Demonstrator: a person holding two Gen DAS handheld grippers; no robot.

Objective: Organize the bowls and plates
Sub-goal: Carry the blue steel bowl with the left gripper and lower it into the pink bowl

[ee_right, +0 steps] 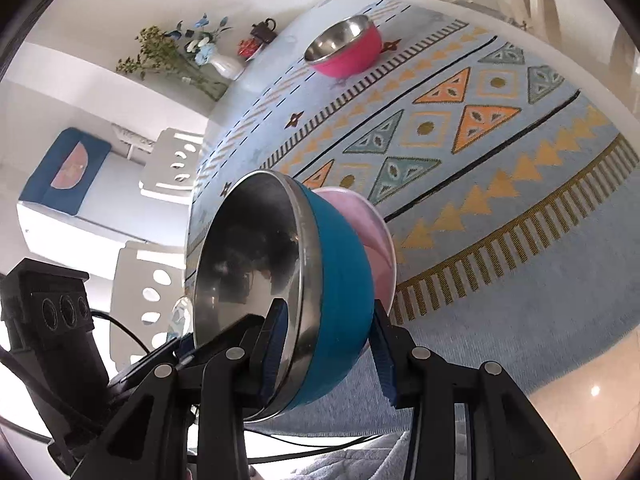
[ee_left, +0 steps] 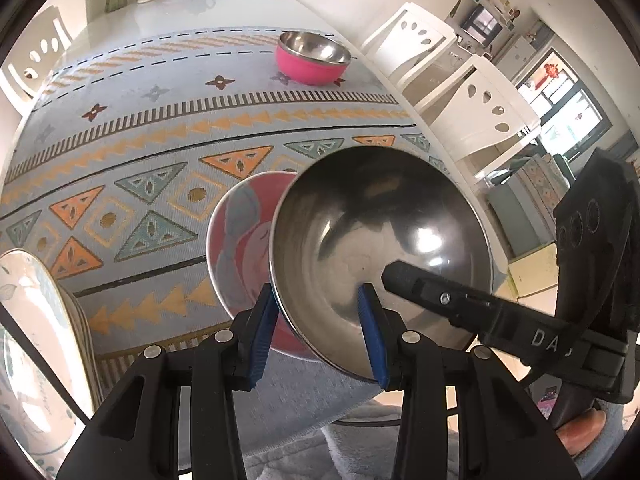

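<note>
Patterned tablecloth (ee_left: 140, 152): pink bowl (ee_left: 312, 60) at 12 o'clock. Blue steel-lined bowl (ee_right: 336, 280), tilted, nested in pink-lined bowl (ee_left: 236, 248) at centre; left gripper (ee_left: 318, 340) and right gripper (ee_right: 332, 352) both clamp its rim.

The bowl (ee_right: 340, 292) nearest both cameras is teal-blue outside and bare steel inside; behind it a pink bowl (ee_right: 376, 236) shows a pink and grey-blue swirled inside (ee_left: 240, 248). Farther off stands a hot-pink bowl (ee_left: 310, 62) with a steel lining. The cloth (ee_left: 160, 152) on the desk is pale blue with orange and teal triangles, yellow diamonds, a row of yellow arrowheads, dark dashes and small maroon flowers. At the left edge a white plate (ee_left: 28, 312) bears faint blue-green leaves. Each black claw carries blue pads (ee_left: 260, 336)
</note>
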